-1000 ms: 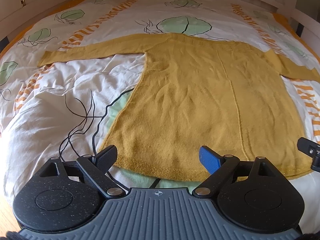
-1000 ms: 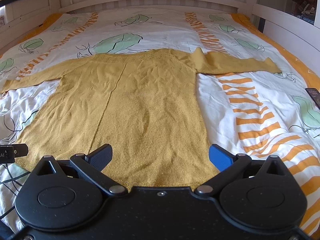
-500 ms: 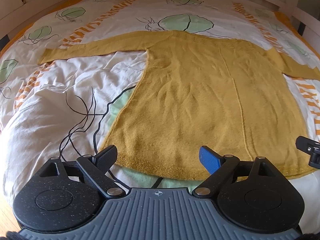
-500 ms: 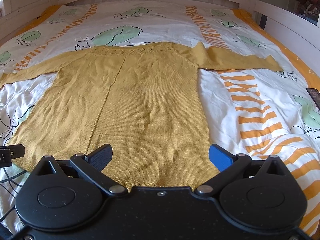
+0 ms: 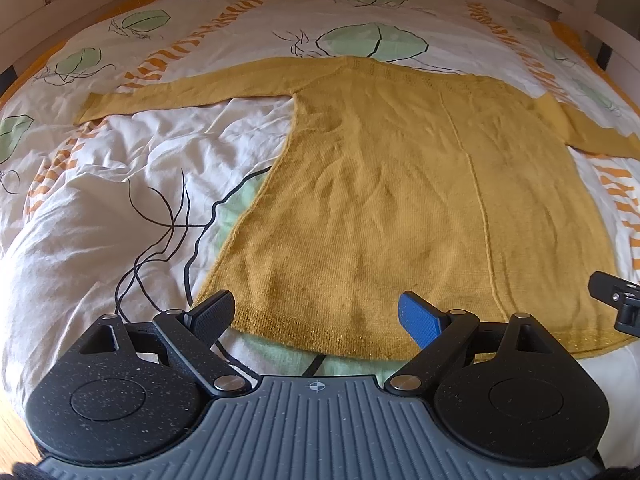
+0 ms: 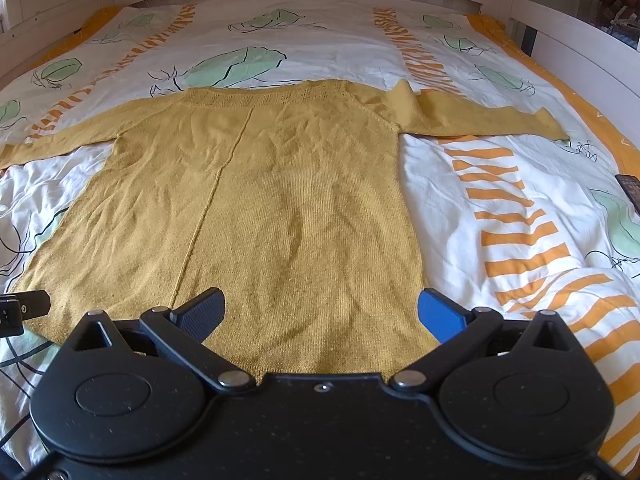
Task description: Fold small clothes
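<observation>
A mustard-yellow knitted sweater point(image 5: 400, 200) point(image 6: 260, 208) lies flat on the bed, both sleeves spread out sideways, hem nearest me. My left gripper point(image 5: 316, 314) hovers open over the hem's left part, nothing between its fingers. The right gripper point(image 6: 320, 312) also stands open, above the hem's right part, with only the flat cloth below it. A bit of the right gripper shows at the right edge of the left wrist view point(image 5: 616, 300), and a bit of the left gripper at the left edge of the right wrist view point(image 6: 20, 308).
The duvet point(image 6: 500, 184) is white with green leaves and orange stripes, rumpled at the left point(image 5: 80, 208). A white bed frame point(image 6: 580, 40) runs round the far end and both sides. A dark phone-like object point(image 6: 630, 190) lies at the right edge.
Both views have crept slightly forward over the sweater; the hem sits a little lower in the frames. The jaws of both grippers stay as wide as before.
</observation>
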